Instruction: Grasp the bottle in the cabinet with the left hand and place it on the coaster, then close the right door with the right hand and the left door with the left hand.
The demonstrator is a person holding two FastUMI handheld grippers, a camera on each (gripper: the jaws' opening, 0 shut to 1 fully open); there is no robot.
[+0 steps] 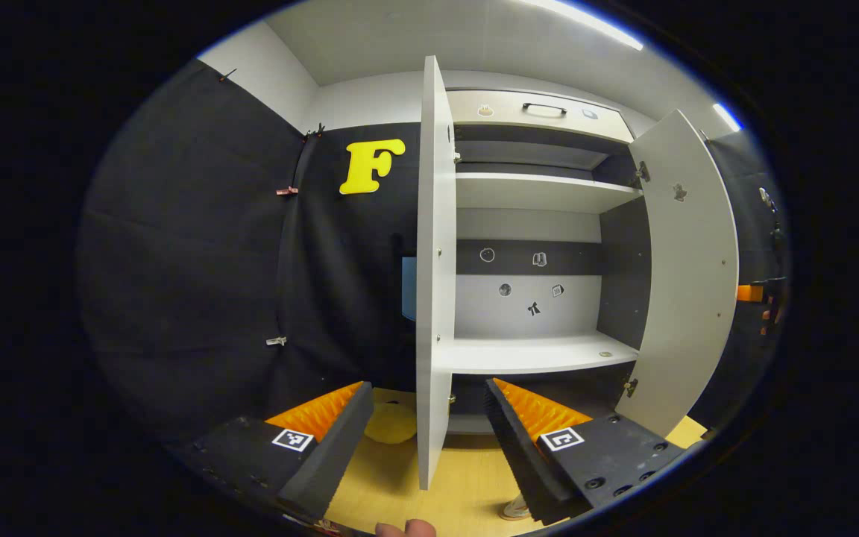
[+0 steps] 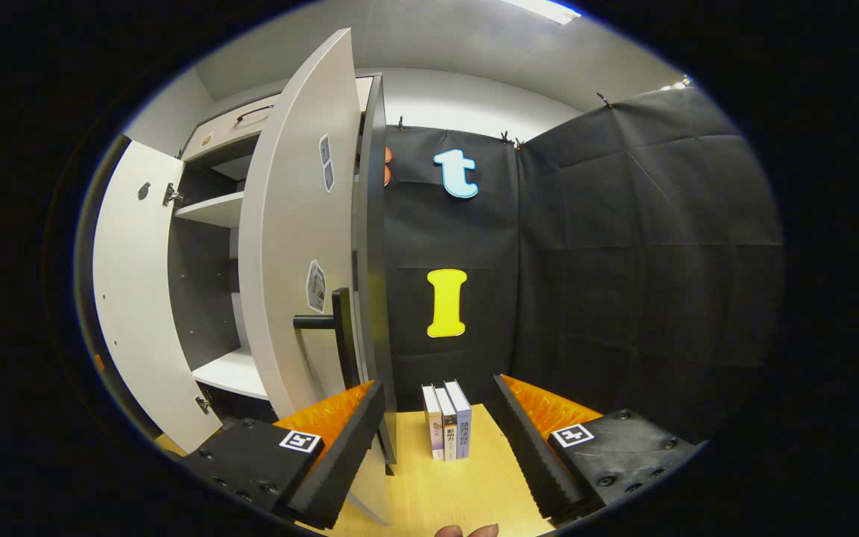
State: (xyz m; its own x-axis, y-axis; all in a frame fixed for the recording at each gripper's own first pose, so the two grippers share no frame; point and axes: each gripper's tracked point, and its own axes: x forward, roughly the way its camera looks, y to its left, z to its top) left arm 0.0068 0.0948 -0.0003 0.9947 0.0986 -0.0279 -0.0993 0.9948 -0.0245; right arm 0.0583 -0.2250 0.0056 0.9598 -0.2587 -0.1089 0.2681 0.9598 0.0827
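Pale wooden worktop (image 1: 467, 477) under both views; black cloth walls, white ceiling with strip lights.

Left gripper view: the cabinet (image 1: 534, 224) stands at the worktop's far side, both doors swung open. The left door (image 1: 435, 283) is seen edge-on, straight ahead between the fingers of the left tongs (image 1: 426, 440), which stand wide apart with nothing between them. The right door (image 1: 687, 276) is open toward the right. Inside are white shelves, a dark back strip with small stickers, and a drawer with a dark handle (image 1: 545, 110) on top. The middle shelf (image 1: 541, 352) carries only a tiny round mark near its right end. A flat yellow round coaster (image 1: 391, 424) lies on the worktop left of the left door's lower edge, partly cut off by the door and the left finger. No bottle can be made out on the shelves or on the coaster; I cannot tell where it is. A bit of a white shoe (image 1: 517, 509) shows below the worktop's near edge, and a fingertip at the bottom.

Right gripper view: the right tongs (image 2: 437, 440) are spread wide, empty, close before the right door's outer face with its dark bar handle (image 2: 329, 322). The left finger overlaps the door's lower edge; contact is unclear. Three upright books (image 2: 447, 421) stand on the worktop against the cloth wall, between the fingers but farther off. The cabinet's interior is largely hidden by the door.
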